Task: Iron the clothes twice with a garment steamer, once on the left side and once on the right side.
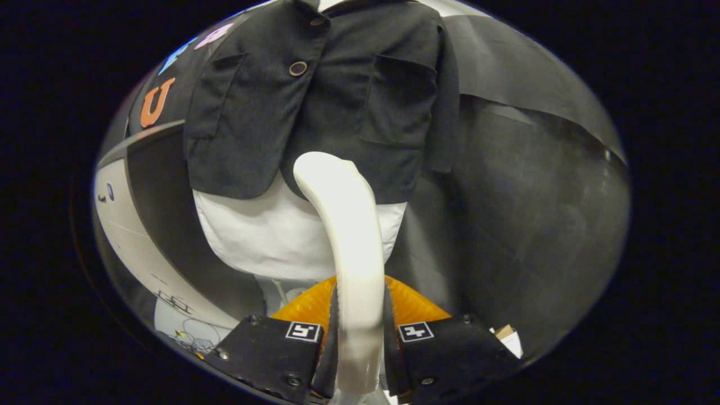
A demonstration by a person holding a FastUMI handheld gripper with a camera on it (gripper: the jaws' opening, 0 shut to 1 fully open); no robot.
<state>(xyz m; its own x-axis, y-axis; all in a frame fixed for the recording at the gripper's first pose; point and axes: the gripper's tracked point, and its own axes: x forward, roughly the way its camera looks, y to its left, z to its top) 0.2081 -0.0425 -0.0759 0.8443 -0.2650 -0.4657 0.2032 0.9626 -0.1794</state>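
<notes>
Between the fingers | tongs (pixel 360 332) clamp steamer handle (pixel 351 236) | head against jacket (pixel 315 95)

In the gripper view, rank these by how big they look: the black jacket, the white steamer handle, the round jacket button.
1. black jacket, largest.
2. white steamer handle, clamped between the gripper fingers; being near the camera inflates it, so its true size against the jacket is unsure.
3. round button, smallest by far.

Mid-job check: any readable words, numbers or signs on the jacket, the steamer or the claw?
Jacket: none.
Steamer, pressed between both fingers of the claw: none.
Square markers on the claw: patterns, no text.
Marks on the white panel beside the claw: too small to read.
</notes>
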